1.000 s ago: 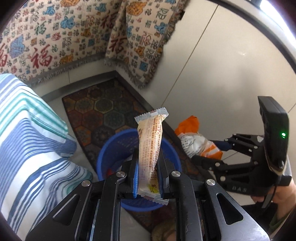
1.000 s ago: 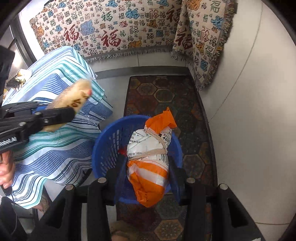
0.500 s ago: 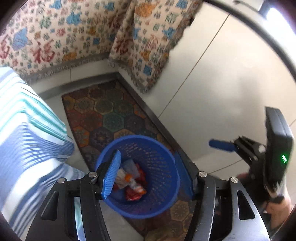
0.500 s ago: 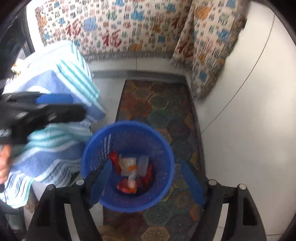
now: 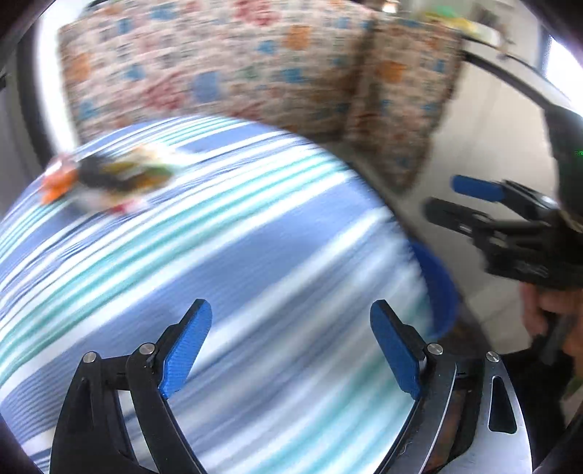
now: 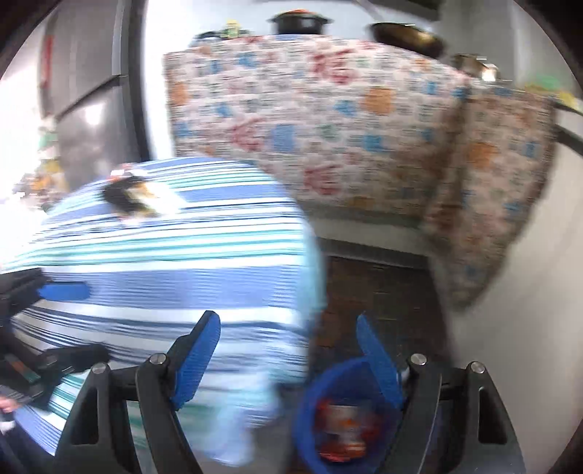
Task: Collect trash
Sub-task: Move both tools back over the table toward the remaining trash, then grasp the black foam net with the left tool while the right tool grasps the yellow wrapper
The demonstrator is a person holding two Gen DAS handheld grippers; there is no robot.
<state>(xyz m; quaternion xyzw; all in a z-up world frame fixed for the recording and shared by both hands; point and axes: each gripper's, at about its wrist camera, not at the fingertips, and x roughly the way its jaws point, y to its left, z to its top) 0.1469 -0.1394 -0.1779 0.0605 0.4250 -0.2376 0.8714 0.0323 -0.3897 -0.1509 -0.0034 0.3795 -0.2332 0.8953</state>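
Both views are motion-blurred. My left gripper (image 5: 289, 346) is open and empty above the blue-and-white striped cloth (image 5: 226, 262). A blurred pile of wrappers (image 5: 109, 178) lies on the cloth's far left; it also shows in the right wrist view (image 6: 133, 197). My right gripper (image 6: 288, 359) is open and empty, partly over the cloth's edge. The blue trash basket (image 6: 342, 419) sits on the floor below its right finger, with wrappers (image 6: 342, 424) inside. Only the basket's rim (image 5: 437, 291) shows in the left wrist view, behind the cloth. The right gripper (image 5: 473, 204) appears at that view's right.
A patterned cloth (image 6: 328, 120) drapes a counter at the back, with pots (image 6: 300, 22) on top. A dark patterned rug (image 6: 382, 291) covers the floor by a pale wall (image 6: 528, 310). The left gripper (image 6: 54, 321) sits at the left edge.
Both grippers opened and dropped their wrappers into the basket. Since then both have swung up and left, from over the basket toward the striped cloth.
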